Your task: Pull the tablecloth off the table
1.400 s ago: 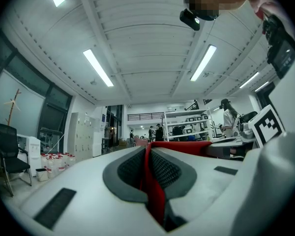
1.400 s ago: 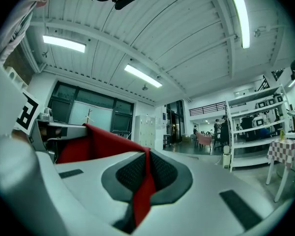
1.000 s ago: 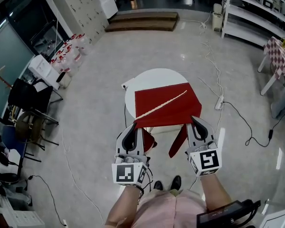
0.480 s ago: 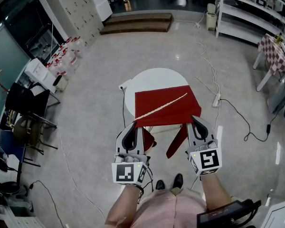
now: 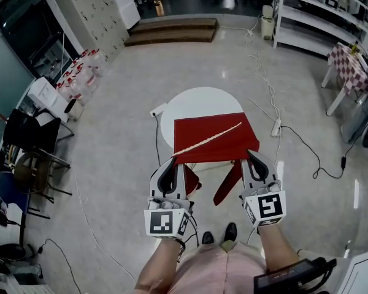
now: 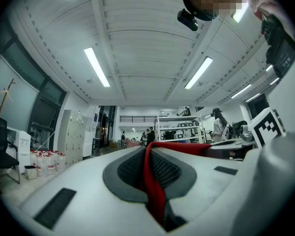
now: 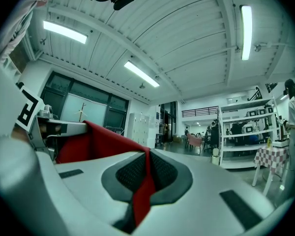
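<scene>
Where the head view looks steeply down, a red tablecloth [image 5: 227, 146] covers the near part of a round white table [image 5: 193, 101]. A thin pale line [image 5: 208, 138] runs slantwise across the tablecloth, and its near edge hangs off the table's near side. The left gripper [image 5: 174, 159] and the right gripper [image 5: 250, 154] each meet one near corner. In the left gripper view, the jaws are clenched on a red fold of the tablecloth. In the right gripper view, the jaws likewise pinch a fold of it, and the red fabric stretches away to the left.
</scene>
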The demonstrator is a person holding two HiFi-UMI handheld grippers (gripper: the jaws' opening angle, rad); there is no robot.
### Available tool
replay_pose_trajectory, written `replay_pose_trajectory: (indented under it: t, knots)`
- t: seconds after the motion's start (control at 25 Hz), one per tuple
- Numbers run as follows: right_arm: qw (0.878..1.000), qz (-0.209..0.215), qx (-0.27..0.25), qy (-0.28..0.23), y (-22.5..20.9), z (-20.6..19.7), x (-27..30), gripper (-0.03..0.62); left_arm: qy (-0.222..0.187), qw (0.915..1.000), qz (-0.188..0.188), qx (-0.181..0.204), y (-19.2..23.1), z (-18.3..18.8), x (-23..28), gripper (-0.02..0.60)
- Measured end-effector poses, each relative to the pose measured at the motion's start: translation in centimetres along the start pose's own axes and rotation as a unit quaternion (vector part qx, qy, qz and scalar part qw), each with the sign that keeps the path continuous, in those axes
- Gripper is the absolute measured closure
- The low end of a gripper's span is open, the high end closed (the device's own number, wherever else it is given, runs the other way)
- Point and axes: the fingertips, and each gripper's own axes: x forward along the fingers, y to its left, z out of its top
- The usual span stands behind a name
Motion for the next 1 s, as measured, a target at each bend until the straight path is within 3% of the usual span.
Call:
replay_pose_trajectory:
  t: [0.4,1.0]
  knots:
    - [1.000,-0.018,-0.007,0.000,-1.2,0.0,-0.2,0.571,-0.007,0.9998,-0.018,-0.006,-0.8,-0.1,1.2,0.540]
    - [0.998,-0.056,-0.013,-0.001,5.4,0.4,-2.3,0.571,-0.015,0.9981,-0.058,-0.009,3.0,0.4,-3.6,0.540]
